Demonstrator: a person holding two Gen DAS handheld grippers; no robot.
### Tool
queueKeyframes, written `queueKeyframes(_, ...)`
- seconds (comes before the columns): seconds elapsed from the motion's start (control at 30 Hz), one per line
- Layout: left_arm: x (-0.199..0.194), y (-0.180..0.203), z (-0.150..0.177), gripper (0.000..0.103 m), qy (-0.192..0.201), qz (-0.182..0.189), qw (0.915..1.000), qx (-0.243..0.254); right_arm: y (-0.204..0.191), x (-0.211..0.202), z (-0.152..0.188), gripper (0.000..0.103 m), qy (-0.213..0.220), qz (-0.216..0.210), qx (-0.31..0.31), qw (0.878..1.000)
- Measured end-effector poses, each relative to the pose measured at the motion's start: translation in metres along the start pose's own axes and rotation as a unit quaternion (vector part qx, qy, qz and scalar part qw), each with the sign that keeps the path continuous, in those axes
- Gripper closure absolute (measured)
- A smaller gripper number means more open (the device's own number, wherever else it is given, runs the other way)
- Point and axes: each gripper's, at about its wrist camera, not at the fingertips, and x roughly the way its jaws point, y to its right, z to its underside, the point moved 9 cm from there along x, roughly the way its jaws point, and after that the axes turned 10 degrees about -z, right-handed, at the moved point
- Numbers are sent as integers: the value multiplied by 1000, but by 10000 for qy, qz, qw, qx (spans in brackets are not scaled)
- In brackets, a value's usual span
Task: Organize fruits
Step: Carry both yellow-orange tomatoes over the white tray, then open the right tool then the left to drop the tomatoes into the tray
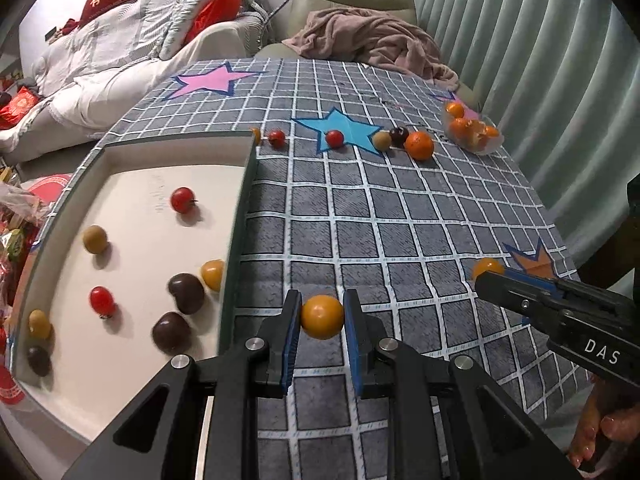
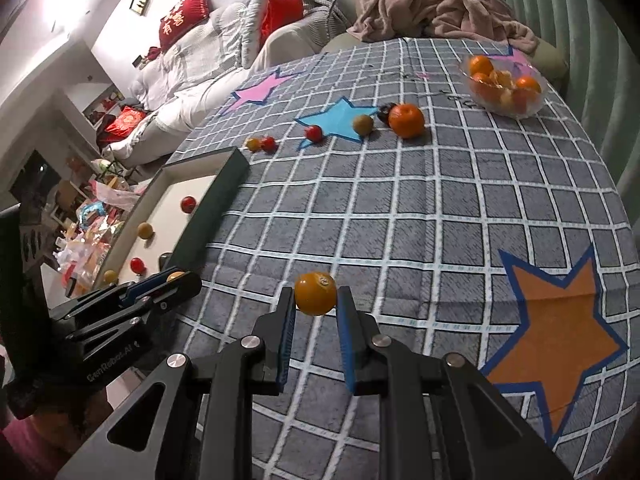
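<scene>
Both grippers, left gripper [image 1: 322, 316] and right gripper [image 2: 316, 312], pinch small orange fruits, so lift each clear of the tray wall [image 1: 240, 208] before releasing gently inside.

A yellow fruit [image 1: 256, 135] beyond the left fingers is half hidden behind the tray [image 1: 240, 216] corner. Right of the fingers, a hand [image 1: 600, 436] is cut off by the edge.
</scene>
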Motion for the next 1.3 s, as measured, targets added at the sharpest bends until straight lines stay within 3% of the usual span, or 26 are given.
queueKeyframes(0.33,-21,-38,2,80,207,-42,9993,-293,-41,4,-7,81,-34,-46,-319,9995)
queueKeyframes(0.77,-23,-142,2,80,231,-684,9934,-895,-97,41,-19,81,-311,-335,-719,9964)
queueKeyframes(1.0,-9,-160,-29,80,231,-845,9922,-884,-123,70,-46,81,-458,-417,-956,9935)
queueKeyframes(1.3,41,-170,-75,80,-86,-1208,9895,-786,-134,132,-93,81,-691,-420,-1056,9911)
